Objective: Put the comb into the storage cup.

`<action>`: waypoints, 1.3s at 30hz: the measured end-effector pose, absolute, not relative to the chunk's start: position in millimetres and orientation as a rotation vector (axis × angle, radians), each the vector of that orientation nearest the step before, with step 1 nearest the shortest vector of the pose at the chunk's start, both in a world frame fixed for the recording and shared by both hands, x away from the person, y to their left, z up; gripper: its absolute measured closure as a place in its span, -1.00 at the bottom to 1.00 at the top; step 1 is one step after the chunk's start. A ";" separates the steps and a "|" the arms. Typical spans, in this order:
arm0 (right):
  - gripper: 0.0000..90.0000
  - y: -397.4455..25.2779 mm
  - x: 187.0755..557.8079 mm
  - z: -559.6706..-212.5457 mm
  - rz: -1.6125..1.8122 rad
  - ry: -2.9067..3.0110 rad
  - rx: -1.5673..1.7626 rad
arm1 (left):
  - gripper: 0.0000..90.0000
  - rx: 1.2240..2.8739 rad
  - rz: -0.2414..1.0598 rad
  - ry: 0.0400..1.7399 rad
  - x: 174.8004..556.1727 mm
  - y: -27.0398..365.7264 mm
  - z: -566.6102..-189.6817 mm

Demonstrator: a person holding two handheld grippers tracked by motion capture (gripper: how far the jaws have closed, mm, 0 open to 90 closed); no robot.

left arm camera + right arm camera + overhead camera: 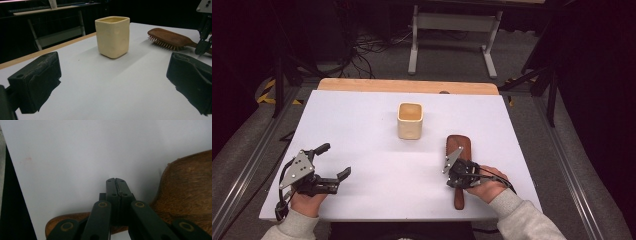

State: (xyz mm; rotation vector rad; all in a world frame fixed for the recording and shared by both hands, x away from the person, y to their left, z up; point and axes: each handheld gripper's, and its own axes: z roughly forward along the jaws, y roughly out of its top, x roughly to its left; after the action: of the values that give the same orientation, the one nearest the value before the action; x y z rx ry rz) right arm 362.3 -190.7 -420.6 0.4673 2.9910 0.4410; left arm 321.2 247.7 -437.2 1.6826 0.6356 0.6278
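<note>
1. Gripping with the right gripper [116, 181]: its jaws are seen pressed together, tip to tip, directly above the narrow handle of the wooden hairbrush [458, 150]. No wood is seen between the tips; whether the handle is pinched lower down cannot be told.
2. The left gripper [112, 82] is held with its jaws wide apart and empty; the cream cup [113, 36] stands ahead of them, between their lines.
3. Risk: if the handle is caught only at its edge, the brush may be expected to pivot or slip out when lifted, its heavy head lying beyond the jaws.
4. Risk: a swinging brush head could strike and tip the cup.
5. Count: one hairbrush, one cup, two grippers, one white table [362, 125].
</note>
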 end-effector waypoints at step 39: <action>-0.94 -215.0 346.7 -395.3 0.663 2.667 0.930 | -0.99 1.676 0.613 0.620 325.1 244.4 -436.6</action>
State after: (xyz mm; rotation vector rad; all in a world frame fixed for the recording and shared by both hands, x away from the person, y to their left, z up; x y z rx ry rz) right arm 346.7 -215.0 -395.3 0.9304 2.6673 0.6626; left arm 325.1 244.4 -436.6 1.6756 0.6196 0.6129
